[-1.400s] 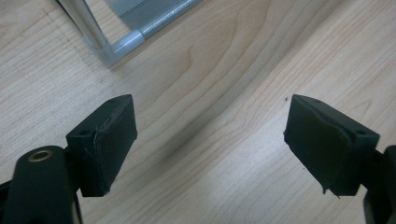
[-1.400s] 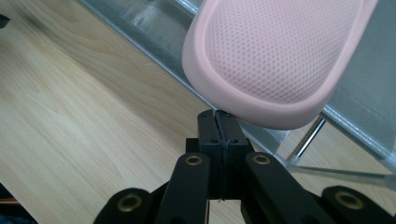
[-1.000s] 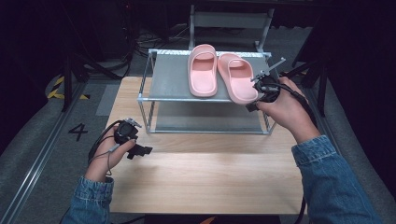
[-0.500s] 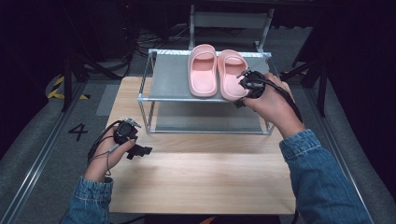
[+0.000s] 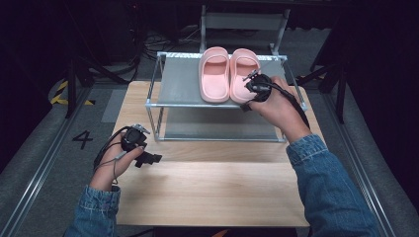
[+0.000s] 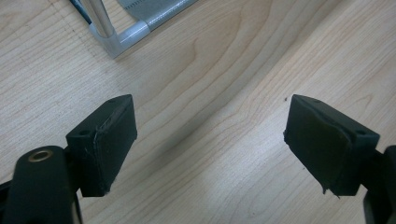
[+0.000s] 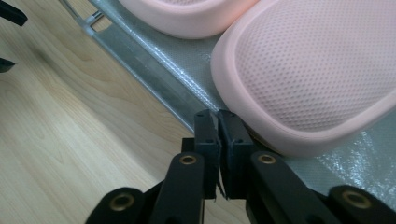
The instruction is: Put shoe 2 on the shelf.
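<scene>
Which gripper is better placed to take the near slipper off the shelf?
Right. The right gripper is at the heel of the right slipper, jaws shut, nothing between them. The left gripper is open over the table.

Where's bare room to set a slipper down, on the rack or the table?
The top shelf is bare left of the pink slippers. The wooden table is open in front of the rack, between the left gripper and the sleeve. It is crowded at the shelf's right front, where the right gripper meets the slippers.
</scene>
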`<state>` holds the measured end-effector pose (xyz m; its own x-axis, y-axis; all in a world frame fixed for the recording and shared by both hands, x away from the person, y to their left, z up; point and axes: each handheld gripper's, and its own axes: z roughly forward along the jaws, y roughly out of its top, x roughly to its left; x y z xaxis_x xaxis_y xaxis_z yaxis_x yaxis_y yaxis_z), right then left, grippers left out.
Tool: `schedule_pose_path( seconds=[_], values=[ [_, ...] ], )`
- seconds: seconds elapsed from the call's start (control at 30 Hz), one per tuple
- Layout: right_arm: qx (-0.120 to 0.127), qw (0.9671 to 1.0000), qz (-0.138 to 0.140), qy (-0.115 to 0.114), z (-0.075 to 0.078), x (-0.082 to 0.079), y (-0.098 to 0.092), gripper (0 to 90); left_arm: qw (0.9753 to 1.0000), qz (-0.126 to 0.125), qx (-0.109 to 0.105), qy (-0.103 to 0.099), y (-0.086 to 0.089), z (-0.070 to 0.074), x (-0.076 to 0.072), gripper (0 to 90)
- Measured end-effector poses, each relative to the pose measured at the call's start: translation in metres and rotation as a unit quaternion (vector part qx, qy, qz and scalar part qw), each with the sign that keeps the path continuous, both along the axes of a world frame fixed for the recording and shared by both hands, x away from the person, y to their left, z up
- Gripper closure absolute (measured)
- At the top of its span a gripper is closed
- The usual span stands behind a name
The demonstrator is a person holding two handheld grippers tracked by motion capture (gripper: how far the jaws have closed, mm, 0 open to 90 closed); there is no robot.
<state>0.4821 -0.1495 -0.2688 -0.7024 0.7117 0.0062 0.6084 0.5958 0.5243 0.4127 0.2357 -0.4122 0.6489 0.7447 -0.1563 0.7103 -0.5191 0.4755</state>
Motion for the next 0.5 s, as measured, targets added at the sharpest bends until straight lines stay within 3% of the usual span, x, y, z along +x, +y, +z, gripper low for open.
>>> schedule_pose_path(
  seconds=[0.2, 0.5],
  values=[
    [0.017, 0.9996, -0.002, -0.023, 0.005, -0.012, -0.002, 72.7, 1.0000, -0.004, 0.002, -0.001, -0.004, 0.000, 0.003, 17.3],
    [0.034, 0.9989, -0.005, -0.031, 0.012, -0.025, -0.012, 66.2, 0.9999, -0.016, 0.004, 0.000, -0.010, 0.000, 0.003, 17.3]
  ],
)
